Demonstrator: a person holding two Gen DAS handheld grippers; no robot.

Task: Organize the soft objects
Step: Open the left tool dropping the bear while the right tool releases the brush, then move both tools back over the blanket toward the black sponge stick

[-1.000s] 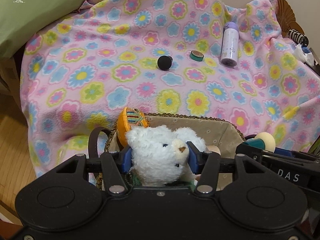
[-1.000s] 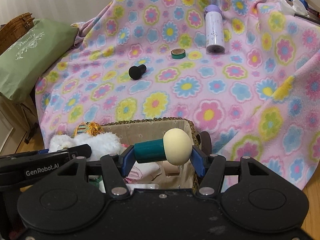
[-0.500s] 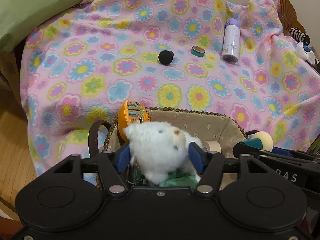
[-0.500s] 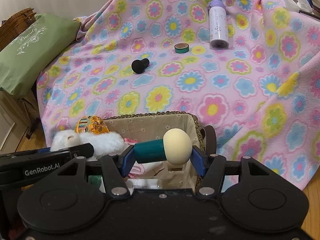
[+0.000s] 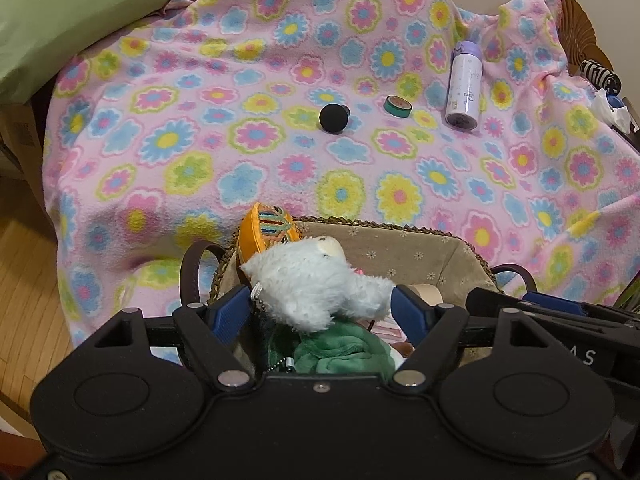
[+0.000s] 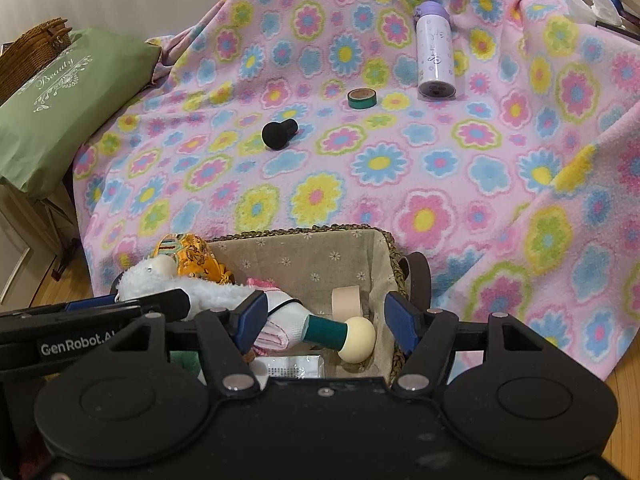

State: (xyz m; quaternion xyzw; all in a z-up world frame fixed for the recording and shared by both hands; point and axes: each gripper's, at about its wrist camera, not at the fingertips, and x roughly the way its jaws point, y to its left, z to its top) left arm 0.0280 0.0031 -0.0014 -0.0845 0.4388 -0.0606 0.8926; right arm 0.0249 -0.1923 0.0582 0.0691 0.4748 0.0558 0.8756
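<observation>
The white plush bear (image 5: 316, 284) lies tipped over in the near-left end of the lined wicker basket (image 5: 420, 240), its long axis running from lower right to upper left in the left wrist view, its snout turned up and away toward the flowered blanket (image 5: 240, 152); its head leans against an orange embroidered pouch (image 5: 266, 228) at the basket's left rim, and a green cloth (image 5: 340, 350) lies under it; the left tongs (image 5: 320, 312) have just been opening and now stand wide, with the bear between the blue pads; the left pad stands clear of the fur, while the right pad sits just beside a fluffy limb, and I cannot tell whether it touches. In the right wrist view the cream-headed, teal-handled stamp-like toy (image 6: 344, 334) lies on the basket's contents, its long axis nearly level across the picture, the round cream head pointing right and slightly toward the camera, the teal handle pointing left onto a white and pink cloth (image 6: 280, 322); the right tongs (image 6: 324, 318) have just been opening too, and stand apart around the toy with a gap on each side, so nothing is held; a roll of beige tape (image 6: 346, 300) stands just behind the toy. On the blanket, well apart from the basket, lie a black knob-shaped thing (image 6: 278, 133), a green tape roll (image 6: 362, 98) and a white bottle with a lilac cap (image 6: 434, 52); a green bag (image 6: 60, 100) sits at the left.
</observation>
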